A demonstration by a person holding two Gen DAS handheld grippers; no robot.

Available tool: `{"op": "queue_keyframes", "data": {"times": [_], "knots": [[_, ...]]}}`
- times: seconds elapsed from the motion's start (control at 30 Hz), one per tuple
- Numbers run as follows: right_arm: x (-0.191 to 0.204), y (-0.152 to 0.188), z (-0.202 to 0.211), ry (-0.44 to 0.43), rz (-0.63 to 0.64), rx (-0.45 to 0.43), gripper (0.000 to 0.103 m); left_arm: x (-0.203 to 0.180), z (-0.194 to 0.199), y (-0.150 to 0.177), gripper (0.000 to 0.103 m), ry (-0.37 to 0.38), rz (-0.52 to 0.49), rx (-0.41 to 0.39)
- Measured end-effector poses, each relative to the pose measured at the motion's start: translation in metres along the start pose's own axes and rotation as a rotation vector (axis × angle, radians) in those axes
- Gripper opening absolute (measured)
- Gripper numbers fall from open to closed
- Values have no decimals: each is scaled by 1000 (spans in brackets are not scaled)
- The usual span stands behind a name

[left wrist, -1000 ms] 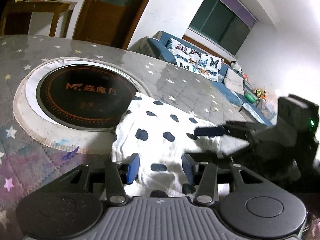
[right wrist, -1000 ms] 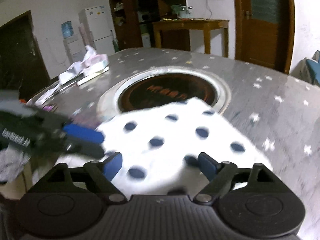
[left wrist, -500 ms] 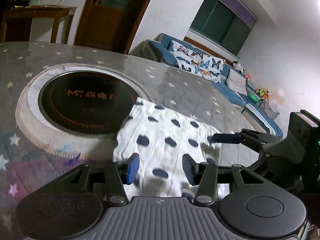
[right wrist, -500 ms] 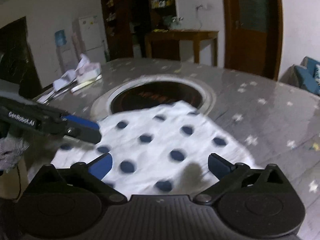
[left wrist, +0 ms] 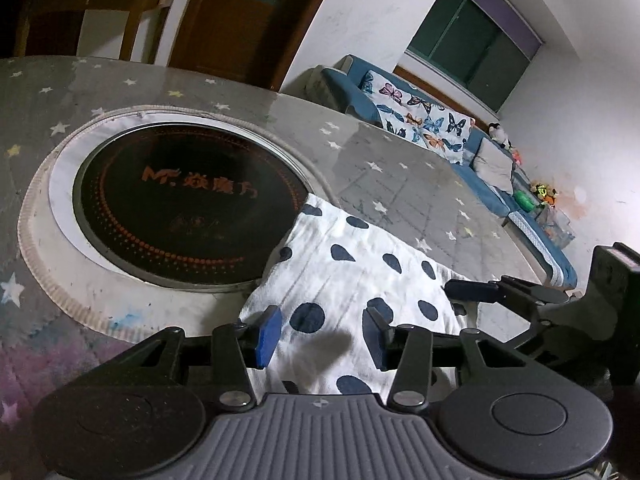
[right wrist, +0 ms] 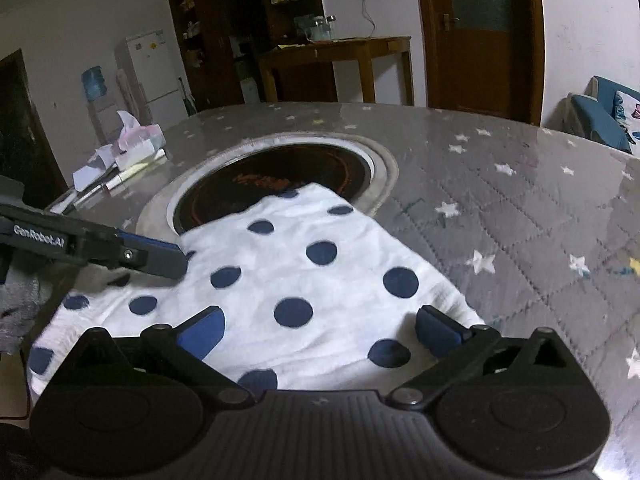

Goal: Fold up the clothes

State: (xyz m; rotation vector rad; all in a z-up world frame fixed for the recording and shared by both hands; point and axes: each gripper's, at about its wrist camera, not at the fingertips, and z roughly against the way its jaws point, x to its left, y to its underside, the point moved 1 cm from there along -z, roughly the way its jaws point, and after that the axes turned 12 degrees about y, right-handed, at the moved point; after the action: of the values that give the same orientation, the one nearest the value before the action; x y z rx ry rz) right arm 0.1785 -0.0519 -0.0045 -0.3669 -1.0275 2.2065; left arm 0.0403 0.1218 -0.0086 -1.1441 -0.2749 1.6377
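Left wrist view: left gripper [left wrist: 324, 336] parted, fingers [left wrist: 267, 334] empty, poised over near end of folded polka-dot garment [left wrist: 352, 280]. Garment flat on table [left wrist: 400, 184], far corner overlapping round cooktop [left wrist: 188, 204]. Right gripper [right wrist: 320, 330] spread wide, nothing held, over same garment.

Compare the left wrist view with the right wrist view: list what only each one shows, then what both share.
Left wrist only: the blue sofa with butterfly cushions and the window.
Right wrist only: the fridge, tissue box and shelves.
Both: the polka-dot cloth overlapping the round cooktop, the starred tablecloth, and the left gripper and right gripper, both open.
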Motion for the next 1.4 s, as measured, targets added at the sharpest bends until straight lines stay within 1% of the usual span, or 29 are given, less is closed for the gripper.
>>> {"op": "queue_keyframes", "data": {"times": [0.13, 0.2, 0.3, 0.4, 0.5, 0.6, 0.73, 0.93, 1.1, 1.17, 1.27, 1.4], "knots": [[-6, -12, 1, 29, -1, -29, 103, -4, 11, 1, 51, -5, -12, -9], [-14, -17, -4, 48, -20, -27, 103, -5, 18, 4, 55, -14, -15, -10], [-22, -20, -12, 63, -43, -10, 103, -5, 28, 10, 58, -27, -26, -7], [-19, -20, -18, 64, -35, 1, 103, -5, 38, 16, 65, -45, -38, -1], [-15, -17, -25, 68, -14, 23, 103, -6, 45, 20, 67, -62, -58, 7], [-13, -12, -31, 81, -3, 46, 103, -9, 55, 24, 70, -72, -97, 15], [-11, -10, -28, 95, 17, 57, 103, -12, 70, 31, 73, -83, -158, 26], [-9, -8, -25, 102, 36, 56, 103, -10, 91, 43, 77, -118, -245, 59], [-5, -6, -24, 119, 65, 56, 103, -11, 81, 55, 77, -161, -306, 131], [-6, -5, -22, 119, 63, 56, 103, -13, 75, 59, 77, -161, -334, 149], [-7, -2, -18, 125, 59, 58, 103, -13, 67, 63, 77, -190, -384, 167], [-10, 5, -9, 152, 53, 62, 103, -13, 60, 61, 77, -190, -403, 169]]}}
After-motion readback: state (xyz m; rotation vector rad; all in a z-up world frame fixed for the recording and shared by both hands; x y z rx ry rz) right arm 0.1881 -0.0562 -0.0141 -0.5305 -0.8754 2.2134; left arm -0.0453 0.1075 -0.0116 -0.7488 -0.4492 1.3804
